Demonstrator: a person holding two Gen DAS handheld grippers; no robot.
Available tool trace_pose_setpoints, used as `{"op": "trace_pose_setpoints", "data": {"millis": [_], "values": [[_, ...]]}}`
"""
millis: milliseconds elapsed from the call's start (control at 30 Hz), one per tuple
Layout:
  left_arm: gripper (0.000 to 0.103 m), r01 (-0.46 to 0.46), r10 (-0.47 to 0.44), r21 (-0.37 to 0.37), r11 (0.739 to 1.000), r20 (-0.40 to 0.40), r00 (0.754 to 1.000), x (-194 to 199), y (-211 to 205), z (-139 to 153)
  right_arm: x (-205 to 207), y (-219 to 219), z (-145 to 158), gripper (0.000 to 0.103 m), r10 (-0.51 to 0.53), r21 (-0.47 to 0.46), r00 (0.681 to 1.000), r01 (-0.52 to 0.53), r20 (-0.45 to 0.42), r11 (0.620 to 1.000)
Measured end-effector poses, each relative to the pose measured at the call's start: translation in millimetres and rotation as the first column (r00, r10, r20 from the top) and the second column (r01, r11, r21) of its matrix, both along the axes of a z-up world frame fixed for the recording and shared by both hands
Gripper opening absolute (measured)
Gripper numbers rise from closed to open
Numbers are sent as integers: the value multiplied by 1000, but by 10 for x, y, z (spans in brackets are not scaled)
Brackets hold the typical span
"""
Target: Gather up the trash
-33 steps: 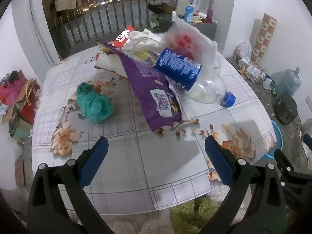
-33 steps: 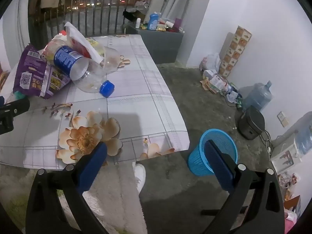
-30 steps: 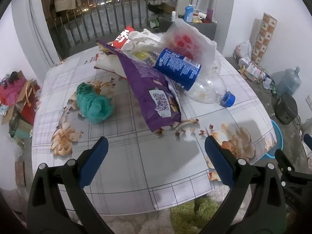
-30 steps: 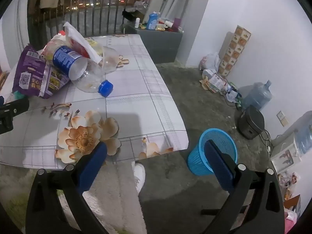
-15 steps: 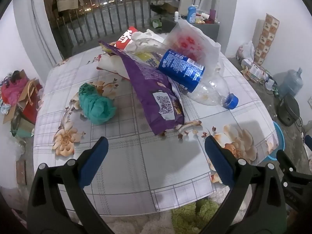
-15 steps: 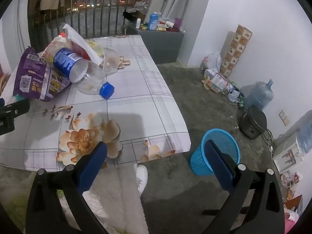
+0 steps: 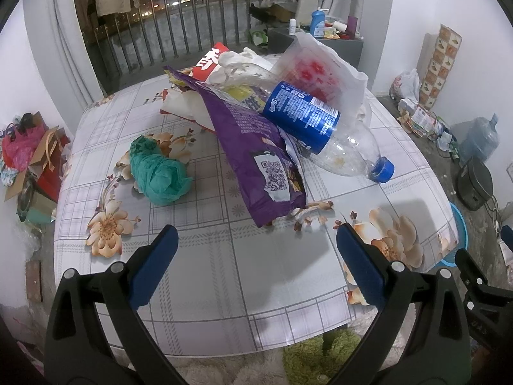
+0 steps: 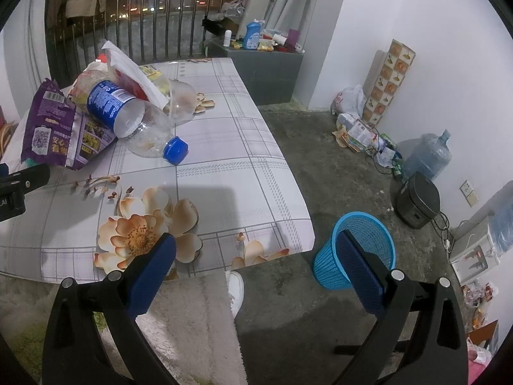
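Note:
A heap of trash lies on the flowered table (image 7: 224, 276): a purple snack bag (image 7: 253, 150), a clear bottle with a blue label and cap (image 7: 323, 128), a crumpled teal wad (image 7: 158, 173), a white plastic bag with red print (image 7: 320, 70) and a red packet (image 7: 211, 61). My left gripper (image 7: 255, 240) hovers open over the table's near part, short of the purple bag. My right gripper (image 8: 256, 250) is open and empty beyond the table's corner, with the bottle (image 8: 128, 112) and purple bag (image 8: 54, 128) at far left. A blue mesh bin (image 8: 356, 250) stands on the floor.
A railing (image 7: 179, 9) closes the far side. A grey cabinet (image 8: 263, 64) with bottles stands behind the table. Bags, a tall patterned box (image 8: 391, 83), a water jug (image 8: 429, 154) and a black cooker (image 8: 416, 205) crowd the right wall. A fluffy rug (image 8: 179, 327) lies below.
Both views shifted slightly: the trash heap sits a little lower and nearer in the left wrist view. Both grippers stayed open and nothing was picked up.

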State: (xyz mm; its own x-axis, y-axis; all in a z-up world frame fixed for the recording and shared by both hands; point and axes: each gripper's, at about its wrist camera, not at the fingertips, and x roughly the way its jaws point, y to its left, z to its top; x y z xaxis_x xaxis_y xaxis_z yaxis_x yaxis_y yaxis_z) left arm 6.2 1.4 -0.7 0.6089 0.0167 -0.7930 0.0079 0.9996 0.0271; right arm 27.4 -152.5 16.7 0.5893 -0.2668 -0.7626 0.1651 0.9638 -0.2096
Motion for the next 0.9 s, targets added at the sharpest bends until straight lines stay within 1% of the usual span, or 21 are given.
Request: {"op": "trace_pose_setpoints", "data": {"millis": [900], "values": [[95, -14, 14, 0, 1000, -3, 1000, 2, 64, -29, 25, -19, 28, 97, -10, 10, 1000, 10, 11, 1000]]}}
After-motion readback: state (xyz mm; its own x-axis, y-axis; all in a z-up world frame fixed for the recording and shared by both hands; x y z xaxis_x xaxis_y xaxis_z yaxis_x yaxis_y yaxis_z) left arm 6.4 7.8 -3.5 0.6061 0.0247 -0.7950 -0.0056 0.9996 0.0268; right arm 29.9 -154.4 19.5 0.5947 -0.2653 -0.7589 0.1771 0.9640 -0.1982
